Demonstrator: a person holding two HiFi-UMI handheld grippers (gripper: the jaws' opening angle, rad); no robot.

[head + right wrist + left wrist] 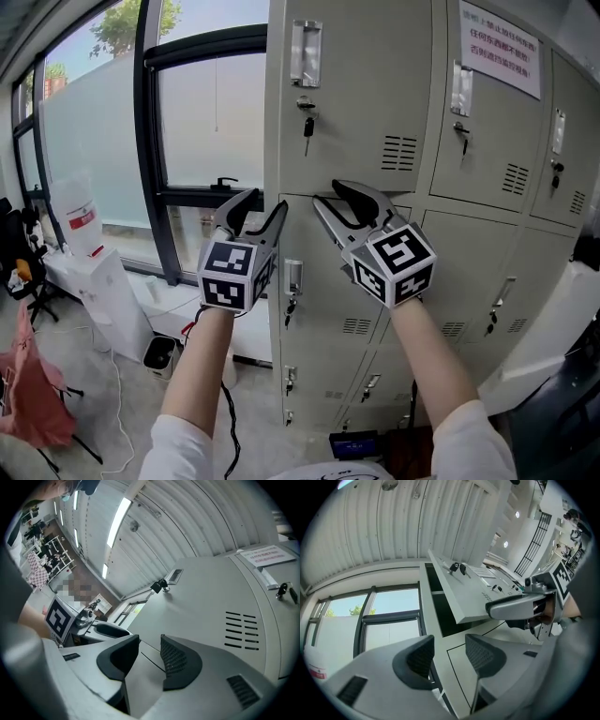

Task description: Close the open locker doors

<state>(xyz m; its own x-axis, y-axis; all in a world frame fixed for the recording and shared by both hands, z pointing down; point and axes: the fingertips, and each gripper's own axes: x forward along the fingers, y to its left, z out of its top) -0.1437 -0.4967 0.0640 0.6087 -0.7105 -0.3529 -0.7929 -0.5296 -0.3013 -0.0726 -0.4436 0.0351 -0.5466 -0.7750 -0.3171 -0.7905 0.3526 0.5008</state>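
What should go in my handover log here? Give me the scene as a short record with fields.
setting: grey lockers beside a window
open door: upper locker door, ajar; the left gripper view shows a dark gap behind it
key: hangs in that door's lock
left gripper: open, empty, pointing up near the lockers' left edge
right gripper: open, empty, tips near the door's lower edge; contact unclear
notice: paper sheet on the neighbouring door

lockers (375, 94): matt painted metal | left tool pads (421, 657): ribbed dark plastic | notice (500, 37): paper
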